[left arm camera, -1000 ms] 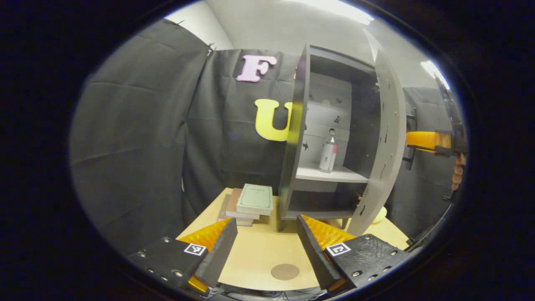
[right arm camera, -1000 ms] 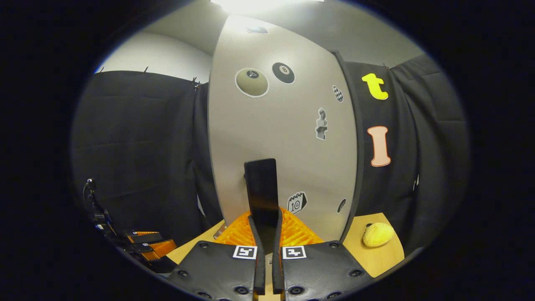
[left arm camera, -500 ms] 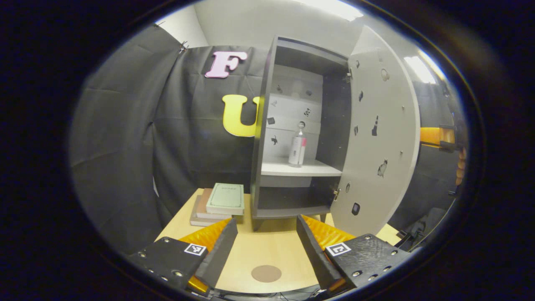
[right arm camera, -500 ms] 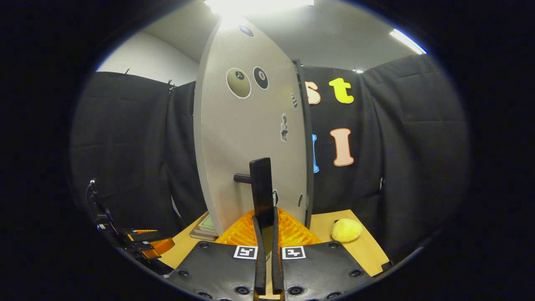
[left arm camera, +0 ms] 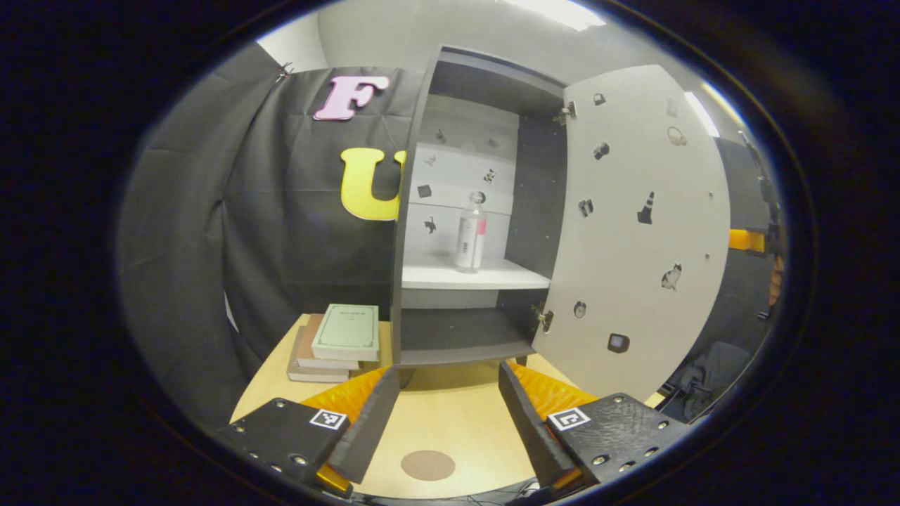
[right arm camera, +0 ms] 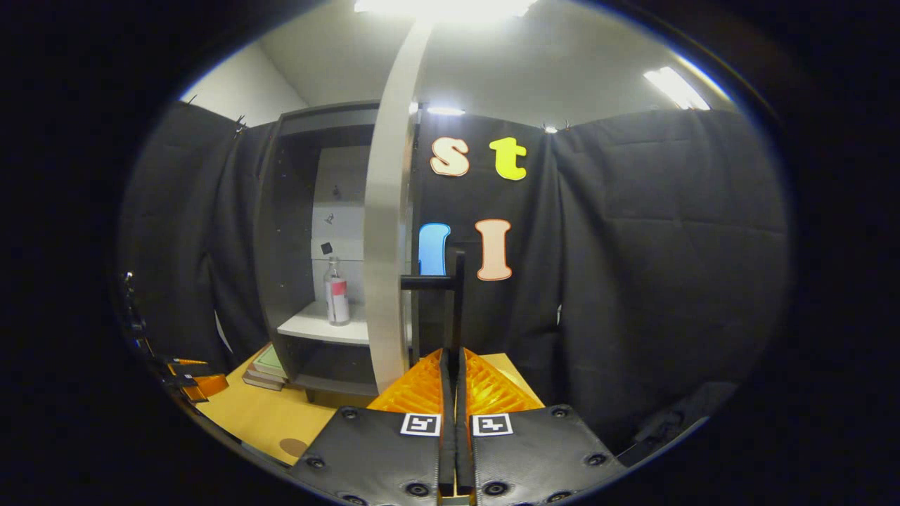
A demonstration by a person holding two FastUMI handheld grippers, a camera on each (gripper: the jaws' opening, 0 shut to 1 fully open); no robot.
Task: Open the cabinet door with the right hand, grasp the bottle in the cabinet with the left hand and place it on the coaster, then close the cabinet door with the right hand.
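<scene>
1. In the left gripper view, the cabinet [left arm camera: 464, 211] stands at the far side of the table [left arm camera: 450, 422], at 12 o'clock from the left gripper [left arm camera: 448, 393].
2. The cabinet door [left arm camera: 633, 232] is swung wide to 2 o'clock, its sticker-dotted inner face showing.
3. The bottle [left arm camera: 470, 235] stands upright on the white shelf [left arm camera: 471, 274] inside the cabinet, apart from both grippers.
4. The left gripper's tongs are spread wide and hold nothing; the table shows between them.
5. The round brown coaster [left arm camera: 428, 464] lies bare on the table at 6 o'clock, between the left fingers.
6. A stack of books [left arm camera: 337, 341] sits at 10 o'clock, just beside the cabinet.
7. In the right gripper view, the right gripper [right arm camera: 453, 365] has its tongs narrowed on the black door handle [right arm camera: 450, 302], both fingers pressing it.
8. There the door is seen edge-on at 12 o'clock, the bottle at 11 o'clock.
</scene>
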